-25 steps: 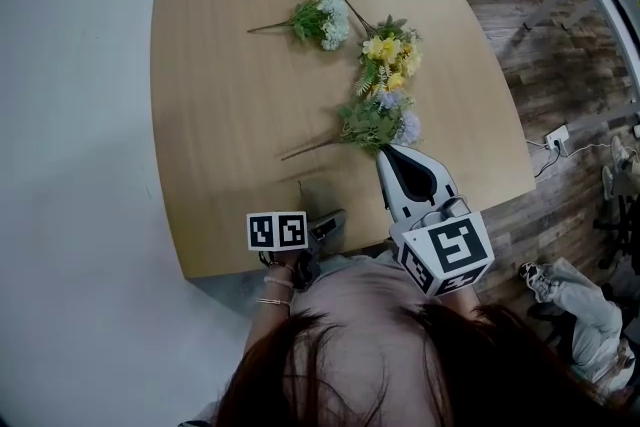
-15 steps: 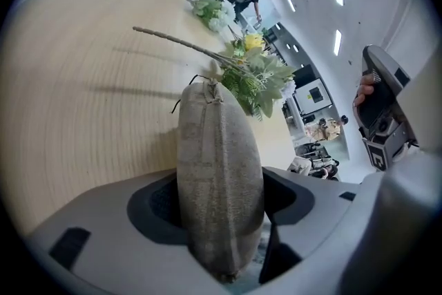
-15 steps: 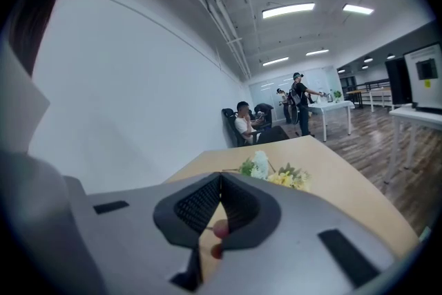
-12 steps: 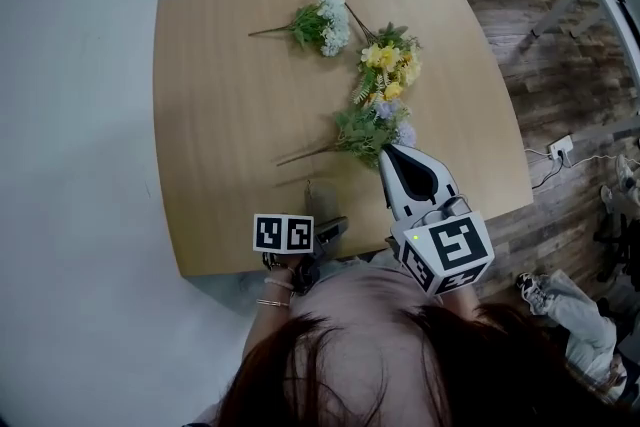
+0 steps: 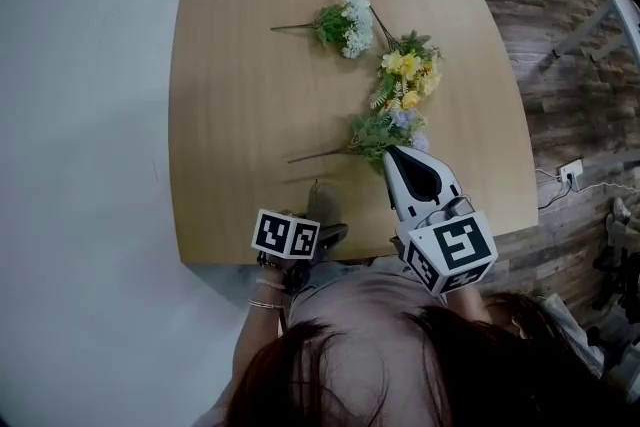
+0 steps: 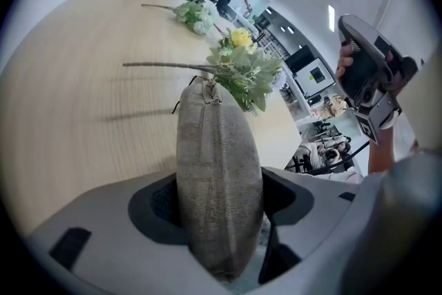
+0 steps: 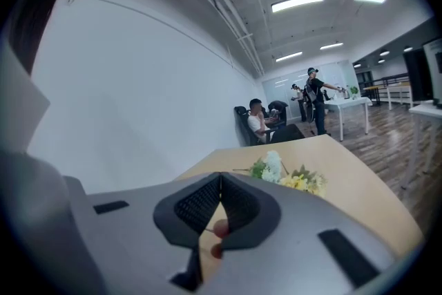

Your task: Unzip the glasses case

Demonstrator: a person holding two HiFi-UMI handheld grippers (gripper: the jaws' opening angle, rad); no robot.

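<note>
Case [image 6: 215, 141] is standing on edge near the desk's [image 5: 240, 115] 6 o'clock rim, its seam running along the top. Your left tool [image 6: 219, 179] is grasping it by both sides, and the jaws have just been closing in on it. Your right tool [image 5: 392, 155] is hovering at 3 o'clock of the case, clenched on nothing, with flowers [image 5: 395, 120] just beyond its tip at 12 o'clock.

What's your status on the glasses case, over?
Left gripper jaws just been closing, now gripping case. Right gripper shut, empty, clear of case. Zip closed; flowers near its far end, not blocking.
</note>
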